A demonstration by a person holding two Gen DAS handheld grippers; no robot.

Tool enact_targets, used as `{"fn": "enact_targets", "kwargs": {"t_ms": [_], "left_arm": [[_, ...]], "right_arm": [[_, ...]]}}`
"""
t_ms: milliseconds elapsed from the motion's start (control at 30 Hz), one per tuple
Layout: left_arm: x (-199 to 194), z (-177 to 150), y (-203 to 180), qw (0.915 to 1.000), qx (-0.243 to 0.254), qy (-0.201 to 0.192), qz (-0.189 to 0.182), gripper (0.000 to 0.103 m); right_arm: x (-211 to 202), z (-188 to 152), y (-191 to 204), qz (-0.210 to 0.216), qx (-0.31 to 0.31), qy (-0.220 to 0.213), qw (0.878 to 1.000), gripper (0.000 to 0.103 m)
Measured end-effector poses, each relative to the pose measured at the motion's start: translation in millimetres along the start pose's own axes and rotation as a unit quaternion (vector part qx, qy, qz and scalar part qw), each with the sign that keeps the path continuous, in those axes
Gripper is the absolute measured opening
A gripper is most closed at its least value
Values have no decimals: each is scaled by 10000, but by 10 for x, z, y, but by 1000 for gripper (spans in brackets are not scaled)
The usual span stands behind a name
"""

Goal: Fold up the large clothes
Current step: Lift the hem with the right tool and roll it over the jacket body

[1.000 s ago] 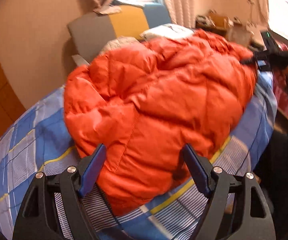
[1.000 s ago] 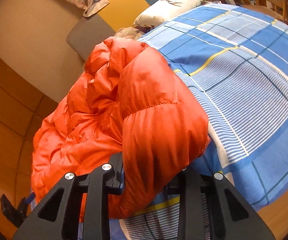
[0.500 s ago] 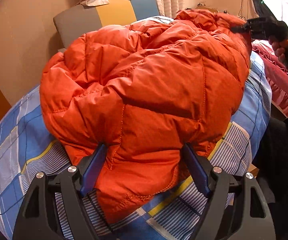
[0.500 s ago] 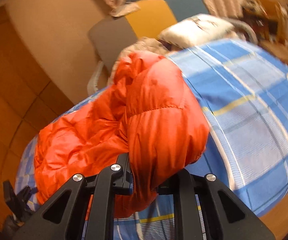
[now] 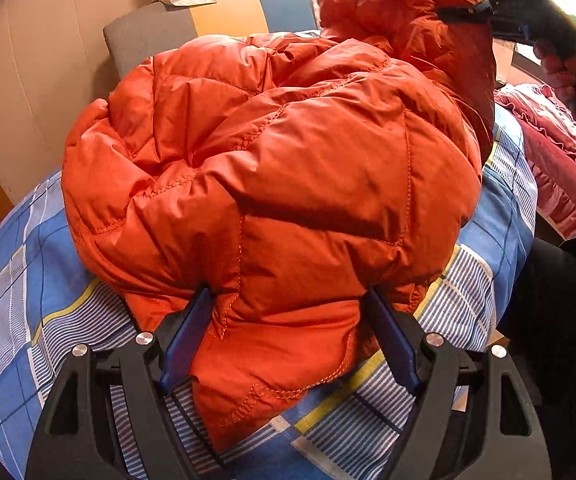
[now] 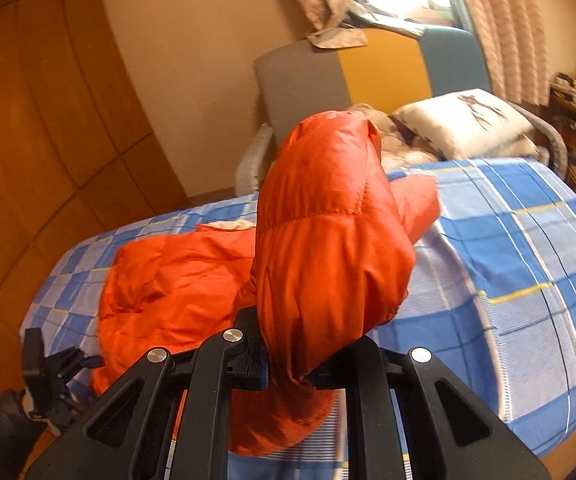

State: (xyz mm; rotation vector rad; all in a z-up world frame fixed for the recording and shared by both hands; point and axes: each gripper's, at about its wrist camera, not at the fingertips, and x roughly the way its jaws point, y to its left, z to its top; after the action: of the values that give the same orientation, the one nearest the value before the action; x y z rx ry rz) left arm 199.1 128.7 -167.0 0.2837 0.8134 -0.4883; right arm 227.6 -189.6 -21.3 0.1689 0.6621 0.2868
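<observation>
With my right hand-held gripper (image 6: 288, 376) clamped on the jacket (image 5: 280, 184) and lifted, the left (image 5: 288, 340) agape around its near hem, I judged folding over next.

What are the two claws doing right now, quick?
Left claw: open, its fingers on either side of the orange jacket, not squeezing it.
Right claw: closed on a fold of the orange jacket, lifting it above the bed.

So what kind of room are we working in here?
Most likely a bedroom: a bed with a blue plaid sheet, a white printed pillow at its head, and beige curtains by the window.
</observation>
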Motion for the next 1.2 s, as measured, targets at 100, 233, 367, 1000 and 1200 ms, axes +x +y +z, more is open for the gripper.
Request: {"fn": "enact_targets", "kwargs": {"t_ms": [100, 233, 367, 1000, 1200], "left_arm": [[11, 47, 27, 10000, 24, 34, 7, 78], [24, 90, 18, 10000, 24, 69, 10, 78], [32, 114, 7, 9999, 55, 93, 9, 78], [-6, 81, 56, 9999, 28, 123, -114, 77], [-16, 70, 89, 9998, -42, 139, -160, 76]], "right_arm": [[23, 5, 211, 133, -276, 43, 9995, 13], [74, -13, 501, 359, -641, 115, 9972, 13], [115, -60, 747, 514, -926, 205, 9942, 13], [301, -319, 1456, 723, -1644, 577, 9820, 13], [316, -397, 1599, 792, -1893, 642, 9766, 13]]}}
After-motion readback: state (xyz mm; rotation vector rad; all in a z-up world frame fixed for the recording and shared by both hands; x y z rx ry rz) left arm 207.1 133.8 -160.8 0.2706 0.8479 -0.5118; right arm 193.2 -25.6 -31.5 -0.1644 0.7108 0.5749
